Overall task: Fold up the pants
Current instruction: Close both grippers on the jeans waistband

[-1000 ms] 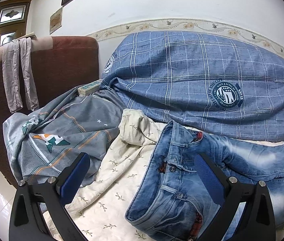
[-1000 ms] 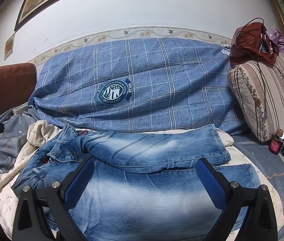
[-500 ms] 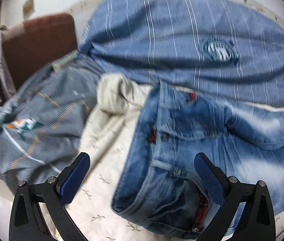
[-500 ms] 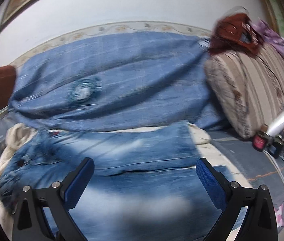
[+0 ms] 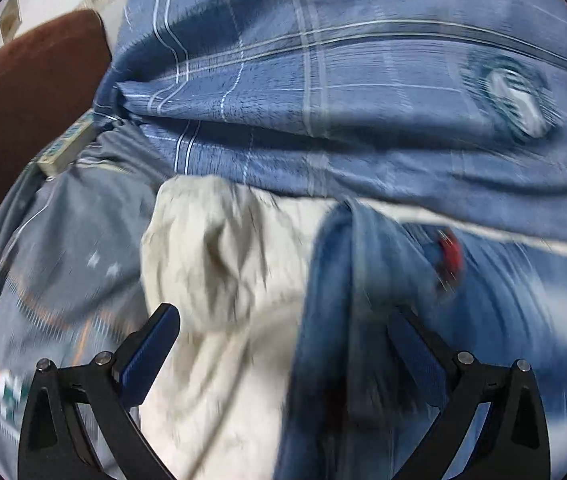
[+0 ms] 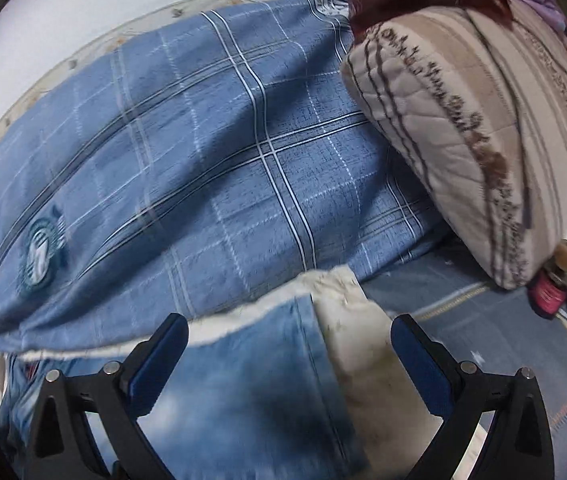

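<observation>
Blue jeans [image 5: 363, 300] lie on a cream sheet [image 5: 219, 264] on the bed. In the left wrist view the waistband end rises between my fingers, blurred by motion. My left gripper [image 5: 283, 336] is open, low over the waistband edge, its right finger over denim and its left finger over the sheet. In the right wrist view the leg hem [image 6: 267, 360] of the jeans lies between my fingers. My right gripper [image 6: 289, 344] is open, close above the hem end, with the cream sheet [image 6: 355, 344] under its right side.
A large blue plaid duvet [image 5: 323, 80] is rolled up along the wall behind the jeans and also shows in the right wrist view [image 6: 211, 160]. A grey patterned cover [image 5: 63, 248] lies at left, a brown headboard [image 5: 23, 100] beyond. A striped beige pillow [image 6: 483, 120] and small bottles [image 6: 551, 292] stand at right.
Both grippers have dropped forward and much closer to the jeans. The left moved toward the waistband, the right toward the leg hem. Both stayed open.
</observation>
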